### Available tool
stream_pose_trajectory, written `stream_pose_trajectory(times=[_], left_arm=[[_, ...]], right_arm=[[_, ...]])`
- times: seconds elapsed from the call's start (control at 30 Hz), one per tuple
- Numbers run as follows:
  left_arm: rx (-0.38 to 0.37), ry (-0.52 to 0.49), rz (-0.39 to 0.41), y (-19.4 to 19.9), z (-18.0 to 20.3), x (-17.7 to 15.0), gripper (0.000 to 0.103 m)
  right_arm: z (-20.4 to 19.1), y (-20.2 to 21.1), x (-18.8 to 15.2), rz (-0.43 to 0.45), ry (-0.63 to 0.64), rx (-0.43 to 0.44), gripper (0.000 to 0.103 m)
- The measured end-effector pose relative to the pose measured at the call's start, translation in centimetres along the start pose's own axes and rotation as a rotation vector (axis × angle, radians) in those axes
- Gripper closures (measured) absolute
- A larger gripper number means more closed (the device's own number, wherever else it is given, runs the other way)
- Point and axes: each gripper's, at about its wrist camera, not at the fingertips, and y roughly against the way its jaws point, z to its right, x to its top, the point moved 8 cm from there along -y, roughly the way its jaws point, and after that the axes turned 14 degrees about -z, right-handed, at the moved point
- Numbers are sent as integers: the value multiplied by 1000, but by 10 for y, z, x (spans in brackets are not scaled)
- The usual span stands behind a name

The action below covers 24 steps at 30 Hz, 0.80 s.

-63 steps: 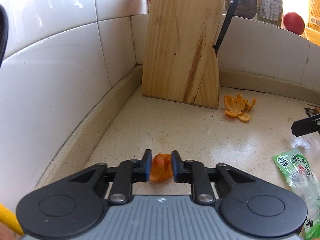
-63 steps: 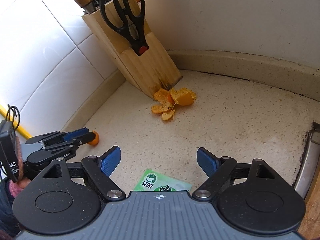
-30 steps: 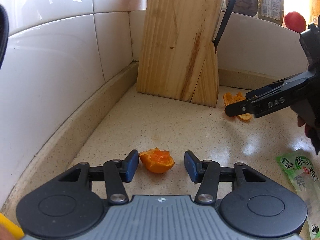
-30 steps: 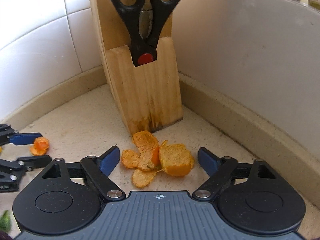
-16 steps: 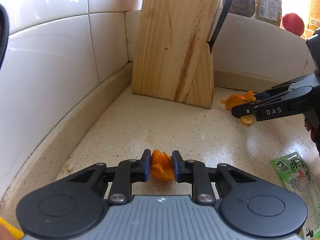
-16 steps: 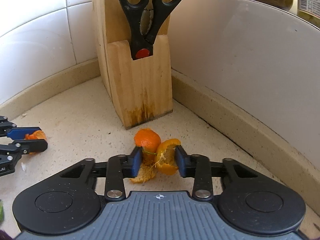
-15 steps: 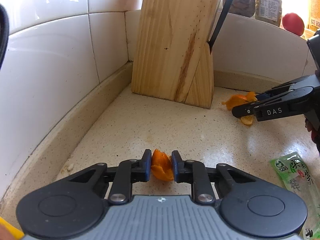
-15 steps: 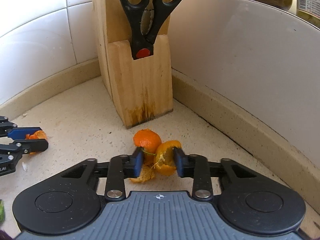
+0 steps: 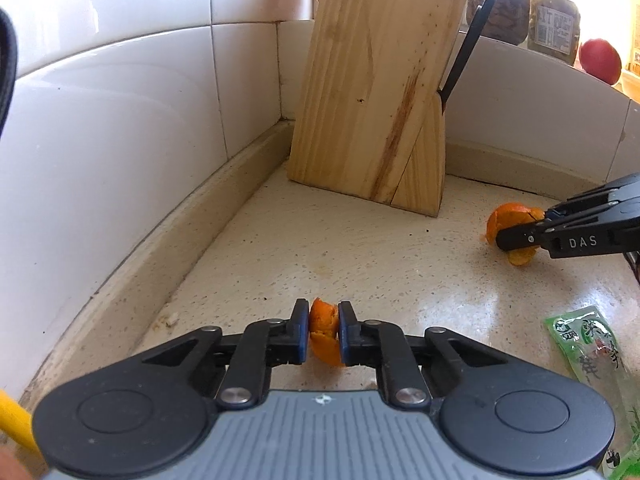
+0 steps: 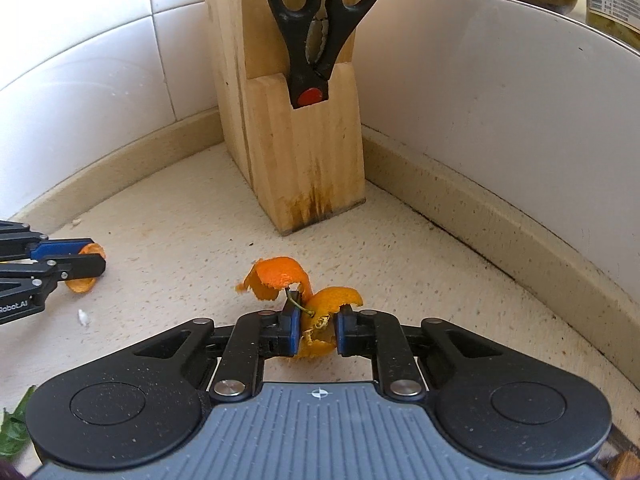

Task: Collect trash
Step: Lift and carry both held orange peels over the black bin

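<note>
Left gripper (image 9: 324, 330) low over counter (image 9: 360, 264), level, pads clamped on small peel (image 9: 325, 336) between its tips. Right gripper (image 10: 316, 330) low too, pinching bigger peel (image 10: 316, 316); curled end sticks out ahead of its tips. Knife block (image 10: 296, 152) straight ahead, scissors (image 10: 320, 20) slotted in it. Green wrapper (image 9: 588, 352) right of left gripper, cut off by frame edge. Whether peels touch counter: unclear.
</note>
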Motion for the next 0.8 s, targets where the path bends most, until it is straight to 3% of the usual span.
stream_pose_trajectory(times=[0.47,0.8], left_arm=[[-29,8,25,22,6,5,90],[-59,19,72,60,10,11,90]], right_arm=[[-3,22,-8,9,-39,55,81],[-15,67,-11,61,-28,91,81]])
